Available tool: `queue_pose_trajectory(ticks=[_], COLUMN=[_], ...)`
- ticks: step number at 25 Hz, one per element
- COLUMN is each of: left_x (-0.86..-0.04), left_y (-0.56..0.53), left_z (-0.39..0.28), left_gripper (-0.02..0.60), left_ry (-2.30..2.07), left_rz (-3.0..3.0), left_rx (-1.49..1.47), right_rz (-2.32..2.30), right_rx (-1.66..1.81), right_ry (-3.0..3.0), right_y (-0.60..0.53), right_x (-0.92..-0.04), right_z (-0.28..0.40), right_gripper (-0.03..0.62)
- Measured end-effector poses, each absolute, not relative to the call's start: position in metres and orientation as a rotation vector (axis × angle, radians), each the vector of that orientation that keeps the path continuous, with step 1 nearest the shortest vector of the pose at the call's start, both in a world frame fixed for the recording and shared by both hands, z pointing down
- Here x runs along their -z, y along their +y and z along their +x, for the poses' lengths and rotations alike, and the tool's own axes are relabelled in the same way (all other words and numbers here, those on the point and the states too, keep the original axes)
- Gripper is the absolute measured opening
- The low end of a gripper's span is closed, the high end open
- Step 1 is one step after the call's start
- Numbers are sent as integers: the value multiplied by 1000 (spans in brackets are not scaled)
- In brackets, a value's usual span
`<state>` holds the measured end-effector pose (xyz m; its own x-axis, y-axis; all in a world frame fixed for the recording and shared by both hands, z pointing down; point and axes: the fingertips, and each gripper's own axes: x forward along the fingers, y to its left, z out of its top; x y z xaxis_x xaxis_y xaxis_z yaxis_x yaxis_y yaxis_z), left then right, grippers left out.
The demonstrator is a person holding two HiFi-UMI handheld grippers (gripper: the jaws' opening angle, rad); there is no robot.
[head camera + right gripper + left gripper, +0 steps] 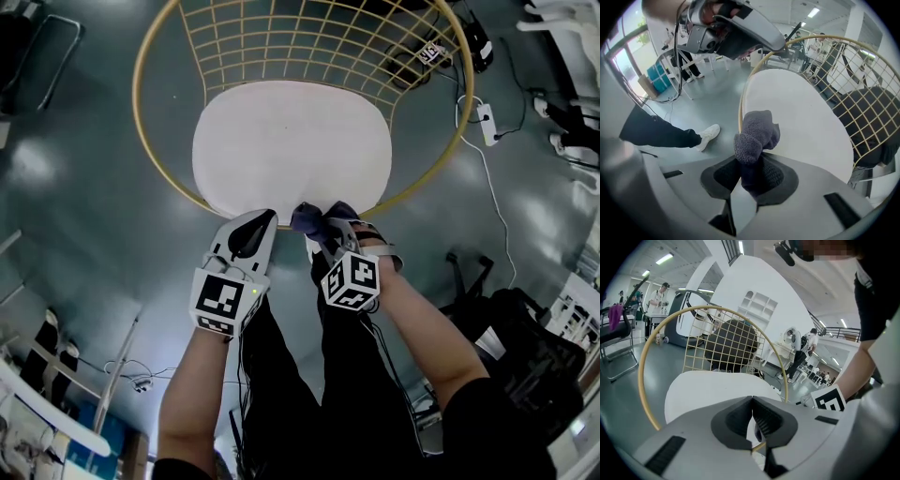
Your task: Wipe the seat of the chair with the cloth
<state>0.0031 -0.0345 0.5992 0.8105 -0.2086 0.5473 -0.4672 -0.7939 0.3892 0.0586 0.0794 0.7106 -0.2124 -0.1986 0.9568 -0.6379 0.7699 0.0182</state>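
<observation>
By the near edge of the white seat (pixel 291 150), the right gripper (pixel 752 169) clamps the grey cloth (pixel 757 133); the left gripper (pixel 753 414) is closed, empty. Wiping looks unstarted: next, press down and sweep farther.

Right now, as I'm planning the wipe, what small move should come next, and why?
Probably lower the right tool forward until the cloth presses on the seat. The cloth is clamped in that tool with its bunched end free, at the seat's near edge and apparently not yet on the white surface. The left tool is shut and empty.
</observation>
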Motion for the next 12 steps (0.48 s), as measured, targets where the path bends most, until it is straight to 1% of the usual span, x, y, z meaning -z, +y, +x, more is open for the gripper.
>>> queue_pose_trajectory(ticks=[6, 12], left_x=[-602, -602], left_y=[-32, -27], left_z=[13, 27], left_gripper=[17, 17], left_ry=[-491, -472], left_rz=[2474, 2479], left_rx=[-665, -676], right_rz=[753, 862], right_rx=[-571, -447], right_ry=[-1879, -1871], right_y=[57, 2], right_x=[-683, -655], right_z=[74, 121], right_gripper=[103, 103])
